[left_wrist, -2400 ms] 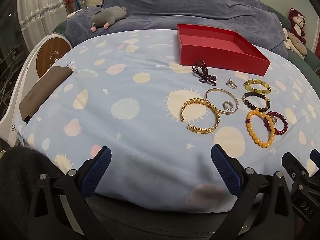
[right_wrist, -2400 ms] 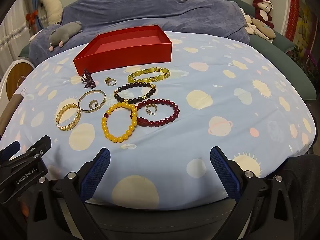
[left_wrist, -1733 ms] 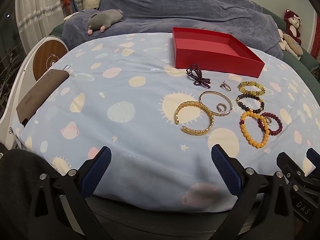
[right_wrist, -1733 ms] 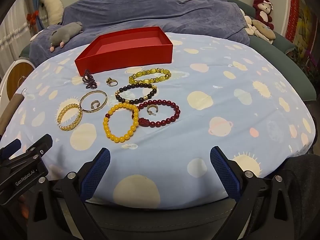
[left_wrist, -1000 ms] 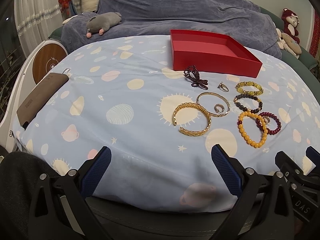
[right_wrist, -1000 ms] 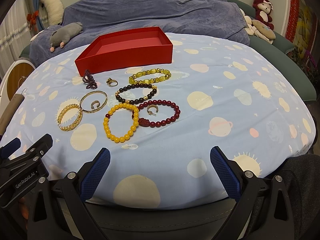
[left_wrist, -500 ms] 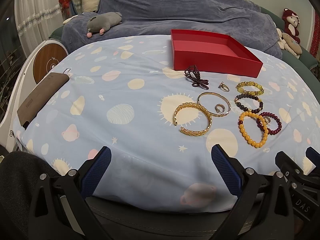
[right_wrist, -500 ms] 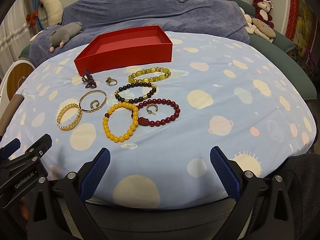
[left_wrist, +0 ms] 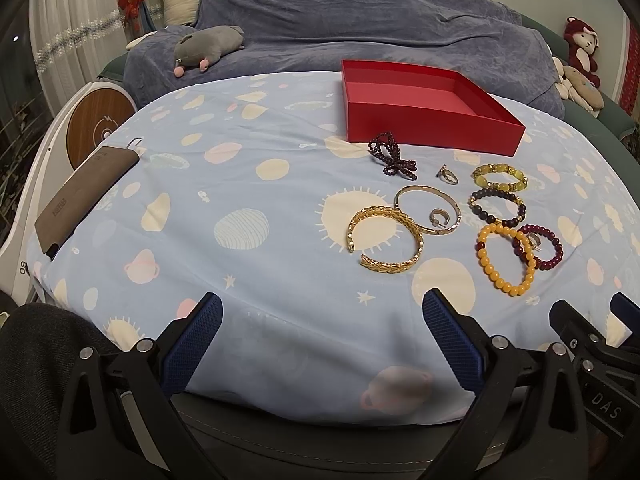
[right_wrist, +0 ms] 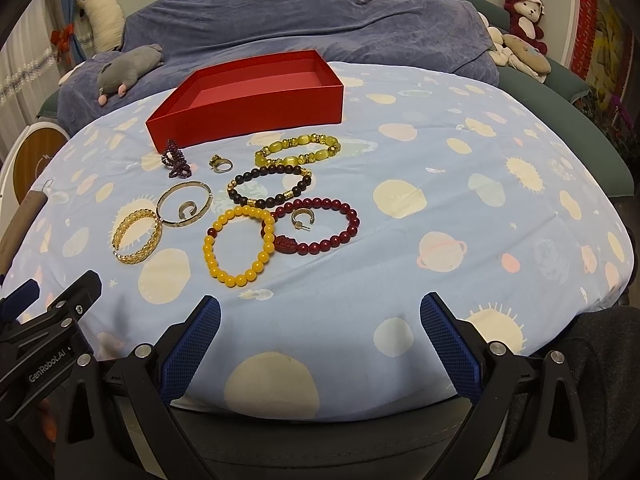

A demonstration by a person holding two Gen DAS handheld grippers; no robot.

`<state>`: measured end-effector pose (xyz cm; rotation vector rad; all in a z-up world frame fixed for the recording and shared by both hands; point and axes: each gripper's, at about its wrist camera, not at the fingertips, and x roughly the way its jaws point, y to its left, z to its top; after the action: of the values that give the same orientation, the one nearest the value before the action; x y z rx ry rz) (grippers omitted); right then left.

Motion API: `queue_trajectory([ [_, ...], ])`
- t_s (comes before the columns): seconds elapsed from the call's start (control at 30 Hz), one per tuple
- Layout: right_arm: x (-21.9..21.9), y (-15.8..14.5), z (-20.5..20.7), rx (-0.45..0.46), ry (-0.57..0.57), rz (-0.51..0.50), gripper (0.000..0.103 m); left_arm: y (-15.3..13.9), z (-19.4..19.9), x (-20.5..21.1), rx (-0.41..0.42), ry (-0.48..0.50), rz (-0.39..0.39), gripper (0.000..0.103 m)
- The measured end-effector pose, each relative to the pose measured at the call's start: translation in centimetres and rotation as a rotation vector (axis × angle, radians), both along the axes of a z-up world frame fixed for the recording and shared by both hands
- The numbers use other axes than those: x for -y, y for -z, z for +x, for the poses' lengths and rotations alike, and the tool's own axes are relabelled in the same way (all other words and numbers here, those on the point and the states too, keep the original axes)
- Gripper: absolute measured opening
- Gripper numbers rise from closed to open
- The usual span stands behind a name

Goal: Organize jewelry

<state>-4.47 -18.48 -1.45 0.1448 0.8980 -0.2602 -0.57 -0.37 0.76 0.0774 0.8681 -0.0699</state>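
An empty red box (left_wrist: 424,108) (right_wrist: 256,92) sits at the back of a blue planet-print cloth. In front of it lie a gold woven bangle (left_wrist: 386,240) (right_wrist: 136,236), a thin gold bangle (left_wrist: 427,209) (right_wrist: 184,203), a dark red beaded bow (left_wrist: 390,156) (right_wrist: 175,159), a ring (left_wrist: 447,175) (right_wrist: 221,165), and yellow (right_wrist: 240,246), dark red (right_wrist: 316,232), black (right_wrist: 269,185) and yellow-green (right_wrist: 298,150) bead bracelets. My left gripper (left_wrist: 320,344) and right gripper (right_wrist: 318,340) are open and empty near the front edge.
A brown case (left_wrist: 84,196) lies at the cloth's left edge. A grey plush mouse (left_wrist: 208,50) and a blue blanket (left_wrist: 360,28) lie behind the box. Plush toys (right_wrist: 520,36) sit at the back right. A round wooden device (left_wrist: 96,130) stands at the left.
Both views have shifted only slightly. The jewelry and box have not moved, and both grippers have stayed open.
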Motion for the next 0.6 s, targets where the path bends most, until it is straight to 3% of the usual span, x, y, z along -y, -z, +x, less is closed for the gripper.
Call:
queue_trajectory([
  [0.6, 0.01, 0.00, 0.10, 0.001, -0.001, -0.002, 0.096, -0.18, 0.03, -0.23, 0.001, -0.002, 0.000, 0.096],
])
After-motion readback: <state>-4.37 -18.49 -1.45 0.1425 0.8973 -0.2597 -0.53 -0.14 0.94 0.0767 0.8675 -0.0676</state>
